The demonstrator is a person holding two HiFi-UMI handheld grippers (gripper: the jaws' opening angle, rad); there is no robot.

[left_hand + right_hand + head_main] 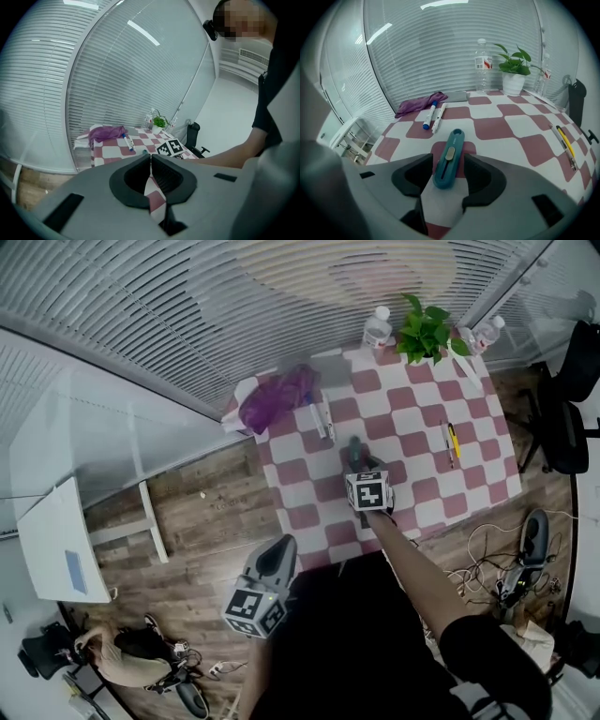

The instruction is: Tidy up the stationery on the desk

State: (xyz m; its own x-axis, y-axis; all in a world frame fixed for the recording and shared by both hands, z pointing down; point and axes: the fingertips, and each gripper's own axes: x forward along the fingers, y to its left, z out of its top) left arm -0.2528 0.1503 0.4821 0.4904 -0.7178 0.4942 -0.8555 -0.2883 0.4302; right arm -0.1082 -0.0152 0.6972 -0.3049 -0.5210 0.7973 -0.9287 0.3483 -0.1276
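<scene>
Desk [422,442] fills the middle of the head view, spread with a red-and-white checked cover and standing against a slatted blind. A purple cloth [277,397] is bunched at its far left corner. A potted plant [427,332] stands at the far edge between two water bottles [378,329].

The left tongs [150,161] are clenched on nothing and held off the desk's near corner, above the wooden floor. The right tongs [447,163] are reached out over the middle of the desk, tilted down and released, jaws wide.

Between those jaws a teal box cutter [449,158] lies flat on the cover, its length running away from the camera. The pads flank it but do not appear to press on it. Just beyond it and to the left, a blue-capped marker [429,116] and a white pen [439,118] lie side by side near the cloth. A yellow pen [565,140] rests well apart, toward the right edge.

The step in hand looks like picking up the cutter. Next, the right tongs would need to settle low, close squarely across its narrow sides, and lift without twisting it.
</scene>
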